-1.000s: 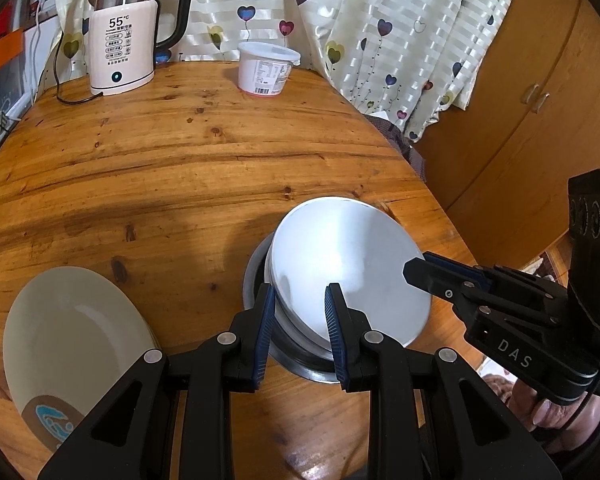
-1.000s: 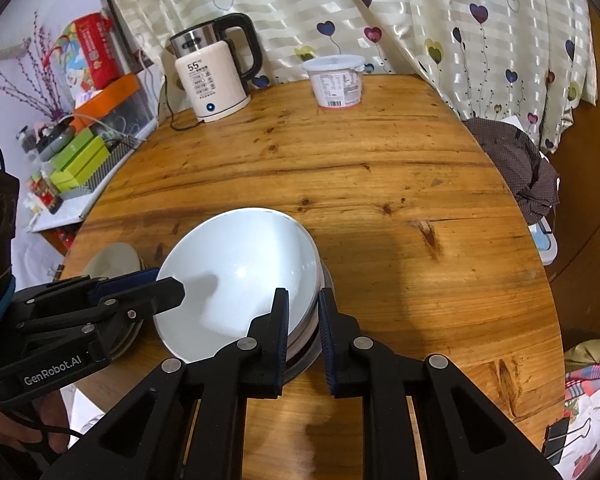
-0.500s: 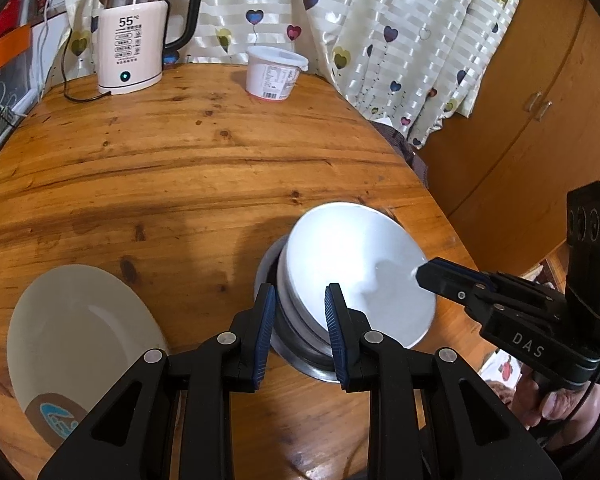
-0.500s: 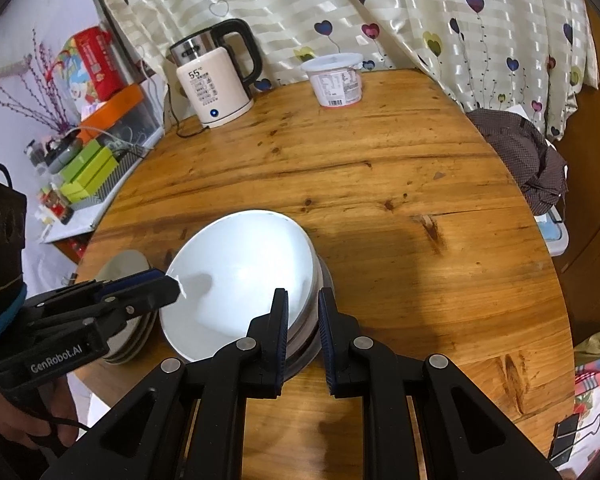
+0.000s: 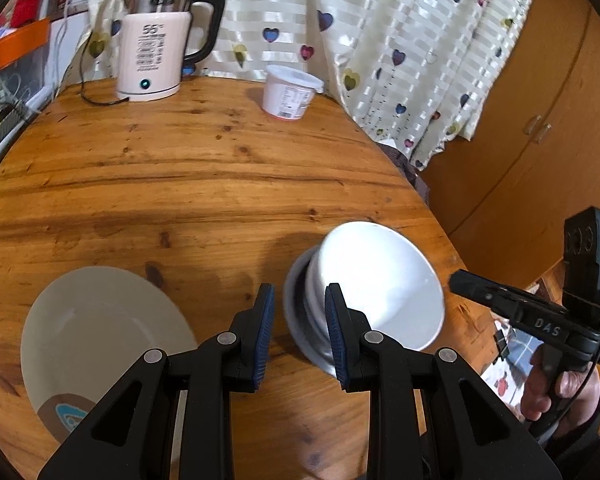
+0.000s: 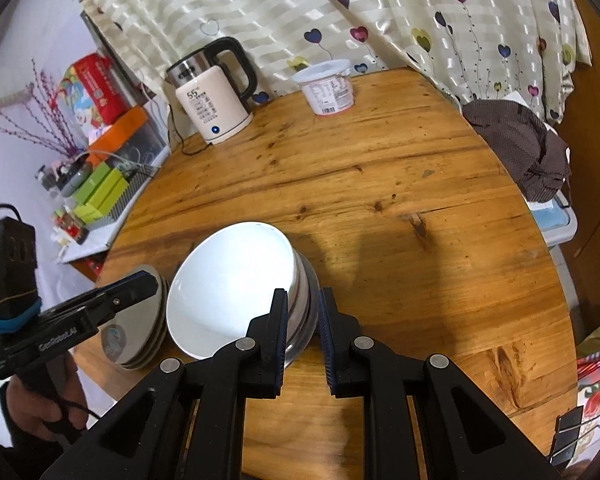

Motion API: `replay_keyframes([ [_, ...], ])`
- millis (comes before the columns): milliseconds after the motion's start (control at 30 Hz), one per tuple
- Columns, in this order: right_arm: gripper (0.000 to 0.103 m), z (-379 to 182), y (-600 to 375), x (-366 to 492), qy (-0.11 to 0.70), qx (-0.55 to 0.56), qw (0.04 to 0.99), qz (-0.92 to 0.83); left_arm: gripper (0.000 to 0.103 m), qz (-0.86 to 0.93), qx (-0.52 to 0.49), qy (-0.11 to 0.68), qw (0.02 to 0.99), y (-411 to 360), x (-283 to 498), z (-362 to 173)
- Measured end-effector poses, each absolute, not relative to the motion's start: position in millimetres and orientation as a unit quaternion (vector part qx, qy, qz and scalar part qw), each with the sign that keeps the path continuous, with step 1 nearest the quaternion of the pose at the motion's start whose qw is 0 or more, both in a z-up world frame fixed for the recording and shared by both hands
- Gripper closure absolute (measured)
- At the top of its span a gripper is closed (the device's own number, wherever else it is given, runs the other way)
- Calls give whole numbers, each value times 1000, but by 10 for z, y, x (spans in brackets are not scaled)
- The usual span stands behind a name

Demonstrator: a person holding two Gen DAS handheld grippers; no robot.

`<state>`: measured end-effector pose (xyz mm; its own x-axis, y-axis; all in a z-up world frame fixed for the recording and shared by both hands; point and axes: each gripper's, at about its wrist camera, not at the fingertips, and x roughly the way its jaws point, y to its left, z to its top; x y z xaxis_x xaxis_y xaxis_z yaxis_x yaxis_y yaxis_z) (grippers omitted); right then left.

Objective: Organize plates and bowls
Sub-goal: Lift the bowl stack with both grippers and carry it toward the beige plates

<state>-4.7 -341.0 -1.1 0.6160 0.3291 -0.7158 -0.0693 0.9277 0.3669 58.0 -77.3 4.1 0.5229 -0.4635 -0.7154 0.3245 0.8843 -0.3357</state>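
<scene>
A white bowl sits nested on other bowls, with a steel bowl at the bottom, near the table's front edge. It also shows in the right wrist view. A stack of cream plates lies to its left, seen too in the right wrist view. My left gripper is open and empty, just in front of the bowl stack's left side. My right gripper is open and empty, just in front of the stack's right side.
A pink electric kettle with its cord and a white plastic tub stand at the far edge of the round wooden table. A curtain hangs behind. A wooden cabinet is to the right. A dark cloth lies past the right rim.
Both grippers have backed away from the bowl stack. The white bowl has stayed nested on the stack.
</scene>
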Motion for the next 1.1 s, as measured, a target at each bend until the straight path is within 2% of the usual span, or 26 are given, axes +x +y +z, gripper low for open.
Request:
replay_keyframes([
  [167, 87, -81, -3561, -55, 420, 178, 882, 117, 77, -219, -106, 448, 860, -622, 633, -75],
  [233, 83, -125, -3607, -47, 423, 188, 878, 120, 77, -222, -117, 456, 854, -589, 646, -126],
  [767, 83, -534, -3663, 85, 470, 260, 825, 175, 77, -255, -158, 502, 811, -616, 751, -362],
  [1100, 91, -573, -3650, 147, 472, 277, 813, 197, 77, -270, -156, 521, 795, -671, 814, -442],
])
